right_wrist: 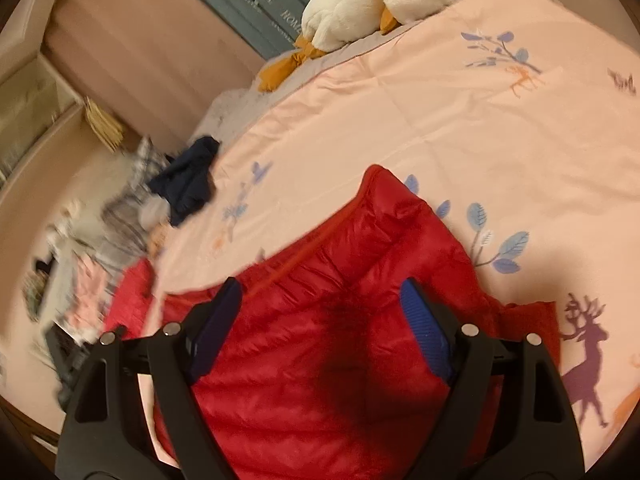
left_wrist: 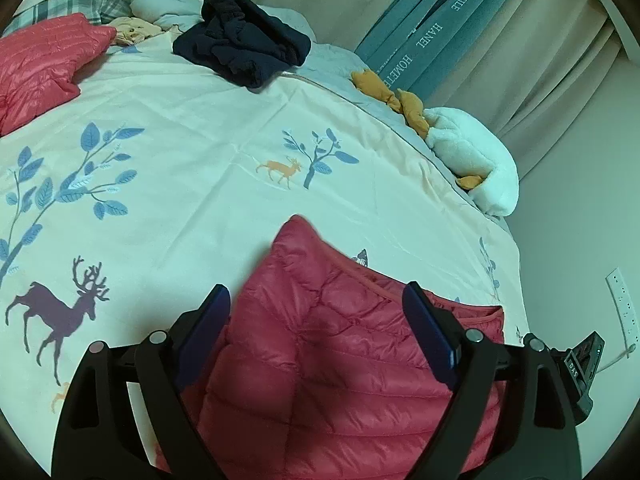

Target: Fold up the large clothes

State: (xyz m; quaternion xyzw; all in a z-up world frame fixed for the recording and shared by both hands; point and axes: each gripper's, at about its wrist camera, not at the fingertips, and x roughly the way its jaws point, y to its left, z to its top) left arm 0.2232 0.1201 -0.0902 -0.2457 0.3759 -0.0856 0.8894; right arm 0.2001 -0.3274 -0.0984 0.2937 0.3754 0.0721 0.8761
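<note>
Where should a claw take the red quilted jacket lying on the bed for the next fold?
Judging by its pose, grip the red quilted jacket at the raised pointed corner farthest from the left claw, coming down from above. That corner lifts off the printed bedspread, so a jaw could slide under it; elsewhere it lies flat.

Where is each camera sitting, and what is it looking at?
Left wrist: sits on the left gripper, looking down along its open jaws at the red puffy jacket on the bed cover; no hand shows.
Right wrist: sits on the right gripper, looking down over its open jaws at the same jacket; no hand shows.
Shared: jacket, bed cover, white plush toy, dark blue clothes.
</note>
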